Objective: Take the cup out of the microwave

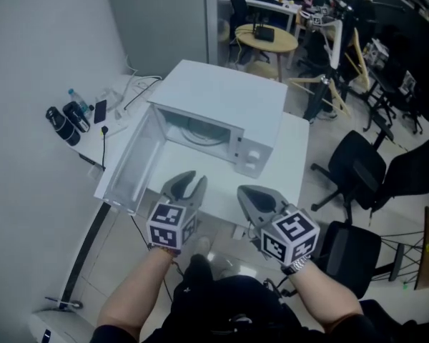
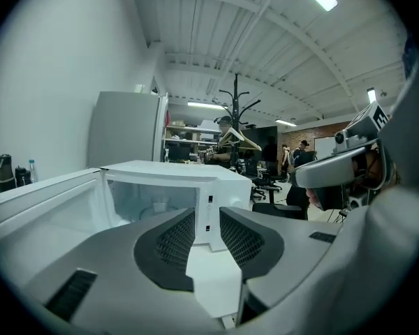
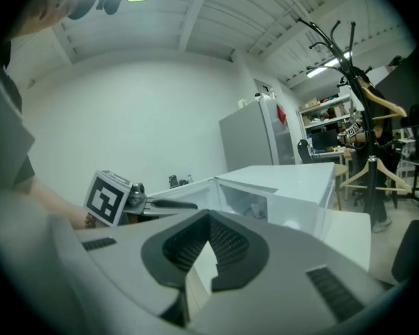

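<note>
A white microwave (image 1: pixel 222 95) stands on a white table (image 1: pixel 289 156) with its door (image 1: pixel 132 159) swung wide to the left. In the left gripper view a small pale cup (image 2: pixel 159 204) sits on the turntable inside the cavity. The same cup (image 3: pixel 255 209) shows faintly in the right gripper view. My left gripper (image 1: pixel 189 184) hovers just in front of the open cavity, its jaws apart with nothing between them (image 2: pixel 207 218). Beside it, off the table's front edge, my right gripper (image 1: pixel 252 194) is shut and empty (image 3: pixel 209 220).
Bottles and a phone (image 1: pixel 75 113) lie on a side table at the left, with cables. Black office chairs (image 1: pixel 357 163) stand to the right of the table. A grey cabinet (image 2: pixel 129 128) and a coat rack (image 2: pixel 235 117) rise behind the microwave.
</note>
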A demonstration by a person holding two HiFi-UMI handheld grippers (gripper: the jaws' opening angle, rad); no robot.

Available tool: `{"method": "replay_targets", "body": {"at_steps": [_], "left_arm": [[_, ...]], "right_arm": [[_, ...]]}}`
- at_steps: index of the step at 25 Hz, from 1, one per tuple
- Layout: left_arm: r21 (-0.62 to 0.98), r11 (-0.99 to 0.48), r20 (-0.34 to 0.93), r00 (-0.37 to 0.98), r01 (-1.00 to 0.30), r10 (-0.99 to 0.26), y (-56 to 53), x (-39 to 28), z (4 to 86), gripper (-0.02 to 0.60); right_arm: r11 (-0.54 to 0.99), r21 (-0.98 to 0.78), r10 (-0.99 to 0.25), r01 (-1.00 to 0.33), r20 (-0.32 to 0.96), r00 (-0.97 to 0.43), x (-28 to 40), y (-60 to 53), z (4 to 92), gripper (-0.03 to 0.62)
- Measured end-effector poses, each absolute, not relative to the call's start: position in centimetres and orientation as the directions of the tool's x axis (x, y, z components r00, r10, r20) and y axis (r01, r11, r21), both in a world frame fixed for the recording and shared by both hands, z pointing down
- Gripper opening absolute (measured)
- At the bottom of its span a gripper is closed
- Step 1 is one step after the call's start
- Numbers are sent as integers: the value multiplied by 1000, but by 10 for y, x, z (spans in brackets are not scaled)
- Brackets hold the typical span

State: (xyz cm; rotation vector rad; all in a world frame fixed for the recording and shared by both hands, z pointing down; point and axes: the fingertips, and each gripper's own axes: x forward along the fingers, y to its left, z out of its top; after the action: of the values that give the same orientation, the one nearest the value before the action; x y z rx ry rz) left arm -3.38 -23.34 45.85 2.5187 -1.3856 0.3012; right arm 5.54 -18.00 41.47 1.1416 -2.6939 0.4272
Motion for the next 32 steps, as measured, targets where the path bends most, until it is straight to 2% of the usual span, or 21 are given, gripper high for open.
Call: {"method": "replay_targets", "body": {"at_steps": [3, 4, 7, 9, 14, 15, 17, 18, 28, 29, 32], "left_arm": [[128, -515, 311, 528, -847, -790, -266, -38, 473, 110], [131, -514, 317, 527, -848, -788, -278, -40, 478, 147], [131, -511, 340, 522, -850, -782, -311, -46, 495, 156], [124, -510, 353, 519, -851, -779, -333, -48, 503, 206], [95, -509, 375, 504, -856, -778, -384, -51, 523, 208], [86, -507, 381, 499, -858, -779, -394, -52, 527, 252], [74, -503, 395, 488, -861, -778, -412, -53, 538, 255], [73, -502, 404, 486, -862, -775, -420, -54, 544, 276], [59, -521, 468, 484, -852, -739, -479, -44, 590, 284], [55, -515, 470, 477, -855, -743, -485, -45, 593, 327], [54, -511, 475, 472, -858, -743, -497, -42, 602, 327]], "right_arm": [[654, -187, -674, -733, 296, -677, 52, -201, 420, 14], [650, -186, -676, -737, 300, -673, 50, -208, 421, 14], [637, -183, -684, -749, 314, -659, 44, -230, 423, 14], [630, -183, -687, -754, 320, -652, 40, -246, 423, 14], [613, -191, -694, -767, 334, -638, 26, -277, 427, 14], [610, -193, -695, -769, 337, -635, 24, -282, 428, 15], [602, -199, -696, -773, 344, -631, 19, -290, 433, 15], [599, -202, -696, -775, 348, -628, 17, -294, 435, 14], [579, -219, -698, -786, 366, -616, -2, -322, 446, 14], [578, -221, -696, -786, 370, -616, -3, -324, 449, 15], [569, -225, -697, -791, 378, -609, -4, -329, 455, 15]]}}
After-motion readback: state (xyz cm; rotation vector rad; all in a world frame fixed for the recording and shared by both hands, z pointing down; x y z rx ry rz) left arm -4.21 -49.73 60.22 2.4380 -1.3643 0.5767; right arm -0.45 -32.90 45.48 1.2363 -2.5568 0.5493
